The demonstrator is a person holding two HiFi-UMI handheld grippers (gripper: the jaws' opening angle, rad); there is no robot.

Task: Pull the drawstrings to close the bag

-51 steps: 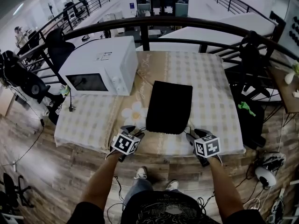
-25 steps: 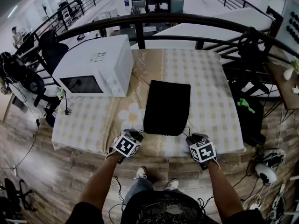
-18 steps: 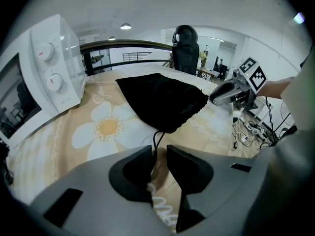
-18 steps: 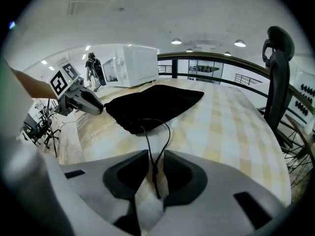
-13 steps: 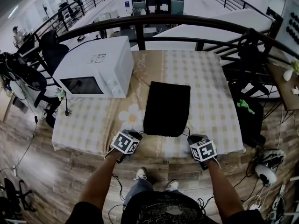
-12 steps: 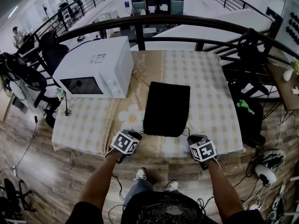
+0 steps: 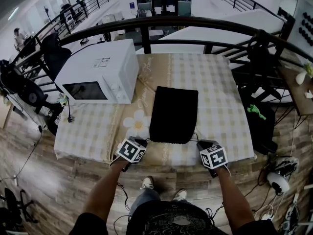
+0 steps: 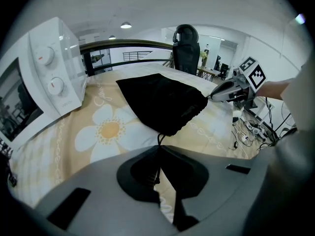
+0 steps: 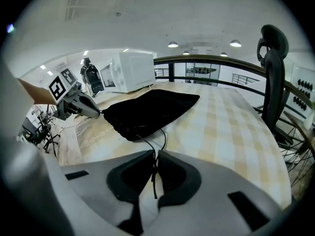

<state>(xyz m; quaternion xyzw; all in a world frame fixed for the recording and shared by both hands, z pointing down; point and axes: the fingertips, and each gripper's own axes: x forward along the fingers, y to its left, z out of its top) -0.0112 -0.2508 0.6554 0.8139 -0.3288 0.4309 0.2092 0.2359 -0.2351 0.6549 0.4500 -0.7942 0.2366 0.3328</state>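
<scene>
A flat black drawstring bag [image 7: 173, 114] lies on the checked tablecloth [image 7: 220, 92], its mouth toward me. My left gripper [image 7: 145, 140] is at the bag's near left corner. In the left gripper view its jaws have just closed on the thin black left drawstring [image 8: 158, 140] that runs out of the bag [image 8: 162, 102]. My right gripper [image 7: 198, 142] is at the near right corner. Its jaws have just been closing too and pinch the right drawstring [image 9: 156, 140], which loops out of the bag [image 9: 147, 109]. Each gripper shows in the other's view: right gripper [image 8: 212, 96], left gripper [image 9: 98, 113].
A white microwave [image 7: 100, 70] stands on the table's left, beside the bag. A flower print [image 7: 137, 121] marks the cloth near the left gripper. The table's near edge [image 7: 166, 164] is just under both grippers. A black railing [image 7: 195, 23] runs behind the table.
Since two seconds ago both grippers have come in a little to the bag's near corners. Over the last half second neither hand has visibly moved.
</scene>
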